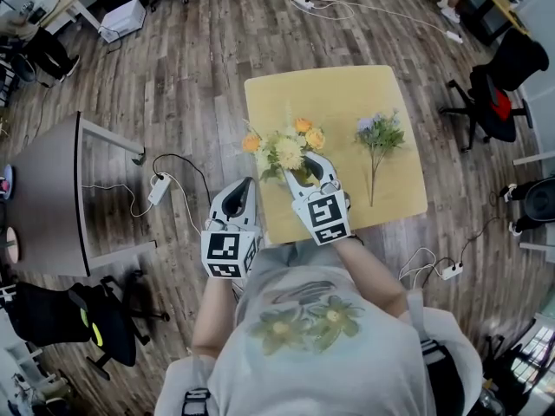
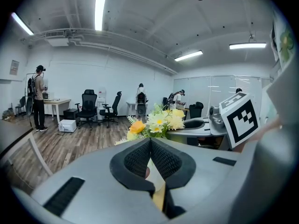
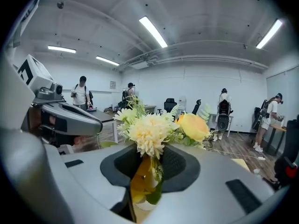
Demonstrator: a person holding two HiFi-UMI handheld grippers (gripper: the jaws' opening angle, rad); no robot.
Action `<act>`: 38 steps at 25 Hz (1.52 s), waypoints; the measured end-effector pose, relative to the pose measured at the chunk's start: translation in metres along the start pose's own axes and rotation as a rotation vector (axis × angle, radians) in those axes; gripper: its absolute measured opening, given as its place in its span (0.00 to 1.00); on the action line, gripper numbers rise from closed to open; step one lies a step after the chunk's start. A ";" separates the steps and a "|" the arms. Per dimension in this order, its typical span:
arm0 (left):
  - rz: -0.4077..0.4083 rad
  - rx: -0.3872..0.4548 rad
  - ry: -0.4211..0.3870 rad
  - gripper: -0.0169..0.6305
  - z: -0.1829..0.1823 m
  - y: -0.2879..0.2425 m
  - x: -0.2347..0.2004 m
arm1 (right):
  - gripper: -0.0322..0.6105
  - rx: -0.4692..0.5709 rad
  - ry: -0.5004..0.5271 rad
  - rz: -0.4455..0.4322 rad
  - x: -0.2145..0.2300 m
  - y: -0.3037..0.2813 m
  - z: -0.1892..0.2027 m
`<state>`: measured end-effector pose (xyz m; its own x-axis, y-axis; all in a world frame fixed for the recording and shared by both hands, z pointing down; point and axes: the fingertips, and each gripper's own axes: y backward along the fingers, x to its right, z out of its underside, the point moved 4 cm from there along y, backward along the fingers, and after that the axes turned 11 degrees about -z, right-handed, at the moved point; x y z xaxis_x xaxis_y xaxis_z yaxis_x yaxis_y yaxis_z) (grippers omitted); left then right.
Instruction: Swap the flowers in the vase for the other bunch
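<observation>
A bunch of yellow, cream and orange flowers (image 1: 286,148) stands upright near the front left of the wooden table (image 1: 347,94). My right gripper (image 1: 305,174) reaches in from the front edge. Its jaws are shut on the bunch's stems (image 3: 148,171) just under the blooms (image 3: 152,132). The vase is hidden below the flowers and the gripper. A purple bunch (image 1: 379,137) lies flat on the table's right side, stem toward me. My left gripper (image 1: 243,191) hovers at the table's front left corner, left of the yellow bunch (image 2: 159,120), with its pads (image 2: 161,155) together and nothing held.
A grey desk (image 1: 52,189) stands to the left, with power strips (image 1: 159,189) and cables on the wooden floor. Office chairs (image 1: 499,85) sit to the right and another (image 1: 95,319) at the lower left. Several people (image 3: 81,94) stand far off in the room.
</observation>
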<state>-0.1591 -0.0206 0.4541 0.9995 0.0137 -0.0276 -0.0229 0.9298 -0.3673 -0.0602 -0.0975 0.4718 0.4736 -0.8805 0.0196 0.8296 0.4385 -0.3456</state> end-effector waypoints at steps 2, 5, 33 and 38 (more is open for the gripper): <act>-0.005 -0.003 0.000 0.05 0.001 0.000 -0.003 | 0.23 0.011 -0.007 -0.012 0.000 0.000 0.000; -0.007 -0.005 0.000 0.05 0.004 0.000 -0.007 | 0.17 0.020 -0.007 -0.024 -0.004 0.000 0.000; -0.013 0.034 -0.012 0.05 -0.008 0.012 -0.003 | 0.16 0.125 0.077 -0.067 -0.011 0.050 -0.079; -0.005 0.036 -0.015 0.05 -0.009 0.015 -0.002 | 0.16 0.183 0.079 -0.066 -0.013 0.068 -0.106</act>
<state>-0.1616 -0.0100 0.4407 0.9998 0.0140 -0.0116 -0.0171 0.9427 -0.3333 -0.0409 -0.0753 0.3483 0.3975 -0.9168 -0.0392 0.9015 0.3982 -0.1696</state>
